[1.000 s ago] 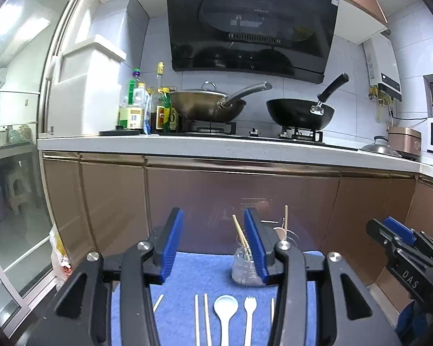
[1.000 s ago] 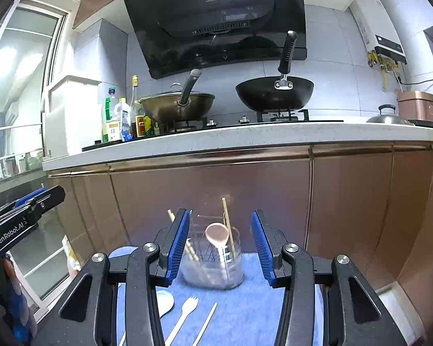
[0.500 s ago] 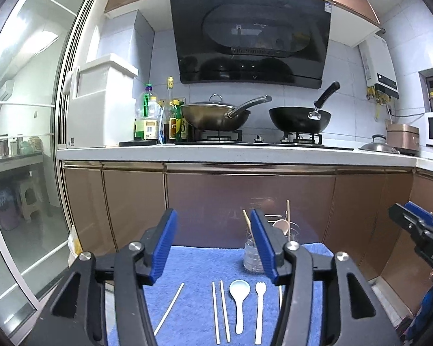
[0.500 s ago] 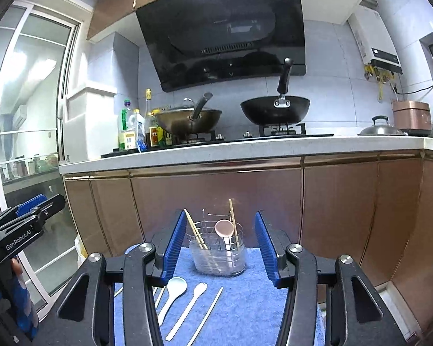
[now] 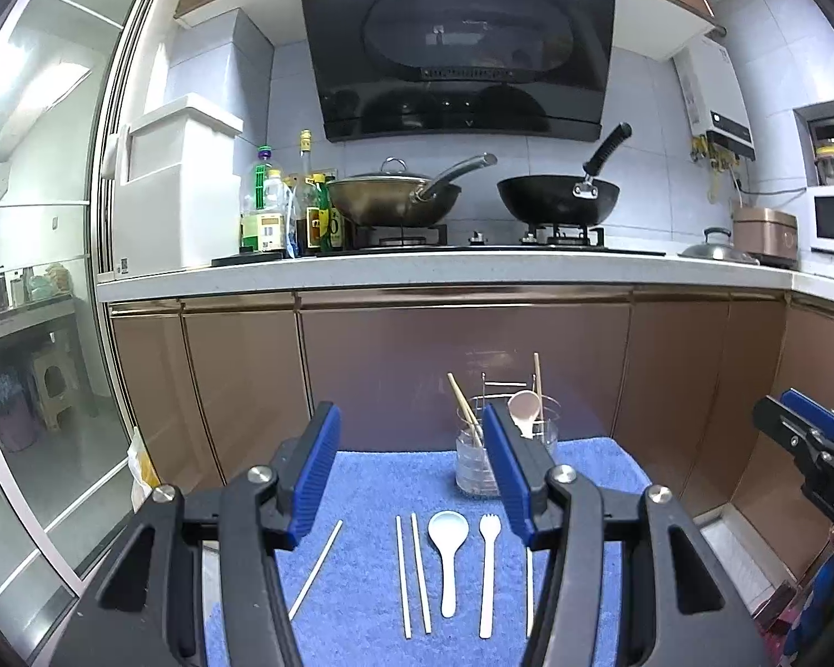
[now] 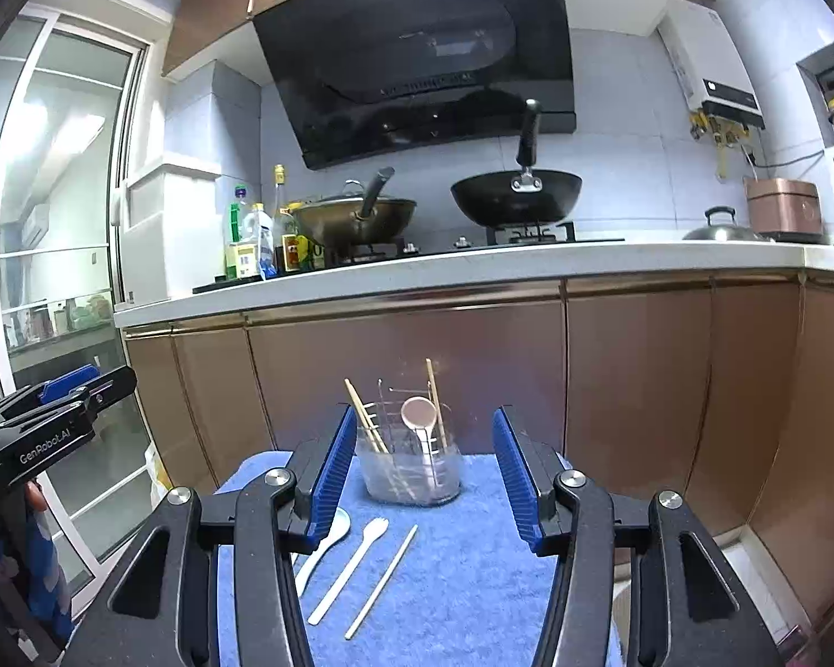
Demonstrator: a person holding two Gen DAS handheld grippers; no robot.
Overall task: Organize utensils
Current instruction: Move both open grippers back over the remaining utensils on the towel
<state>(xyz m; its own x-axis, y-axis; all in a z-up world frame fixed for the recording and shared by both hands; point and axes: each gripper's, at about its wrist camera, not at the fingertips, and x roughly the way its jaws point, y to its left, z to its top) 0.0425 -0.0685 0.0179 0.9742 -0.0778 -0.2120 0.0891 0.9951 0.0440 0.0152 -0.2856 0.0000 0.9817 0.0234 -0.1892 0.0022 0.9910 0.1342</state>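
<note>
A clear utensil holder [image 5: 475, 464] [image 6: 414, 472] stands at the far edge of a blue towel [image 5: 378, 478] [image 6: 472, 567]; it holds a pink spoon [image 6: 418, 414] and wooden chopsticks [image 6: 364, 417]. On the towel lie a white spoon [image 5: 447, 550] [image 6: 328, 542], a white fork [image 5: 488, 567] [image 6: 353, 567], a pair of chopsticks [image 5: 411, 572] and single chopsticks [image 5: 317, 567] [image 6: 383, 578]. My left gripper [image 5: 411, 472] is open and empty above the towel's near part. My right gripper [image 6: 425, 472] is open and empty, with the holder seen between its fingers farther off.
Brown cabinet fronts [image 5: 461, 356] rise right behind the towel under a white counter [image 5: 445, 272] with two woks and bottles. A glass sliding door [image 5: 33, 333] is on the left. The other gripper shows at each view's side edge.
Both grippers have pulled back and up from the holder, so more of the towel and the utensils lying on it shows. Both stay open.
</note>
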